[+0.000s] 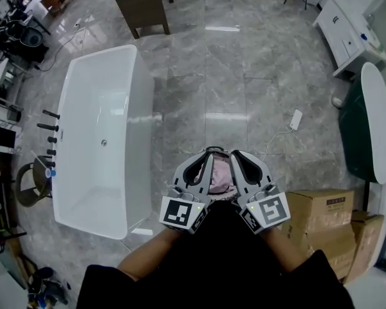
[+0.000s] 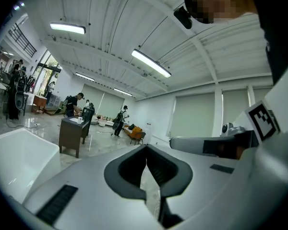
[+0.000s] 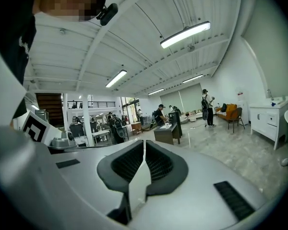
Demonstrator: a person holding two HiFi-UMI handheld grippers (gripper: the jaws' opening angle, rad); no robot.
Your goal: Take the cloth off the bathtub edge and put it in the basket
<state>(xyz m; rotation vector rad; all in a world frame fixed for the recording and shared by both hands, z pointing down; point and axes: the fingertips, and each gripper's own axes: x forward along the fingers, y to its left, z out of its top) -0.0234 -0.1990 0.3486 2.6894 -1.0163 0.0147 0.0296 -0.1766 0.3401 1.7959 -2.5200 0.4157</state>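
Side by side hang the left gripper [image 1: 204, 156] and right gripper [image 1: 238, 156], each with jaws together and empty, crumpled pink cloth [image 1: 220, 176] showing between them.

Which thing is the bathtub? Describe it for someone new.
On the grey marble floor, look at the left half of the head view: the bathtub is the big white rectangular basin with black taps along its left side. The other rounded vessel, at the right edge, is dark green with a white rim.
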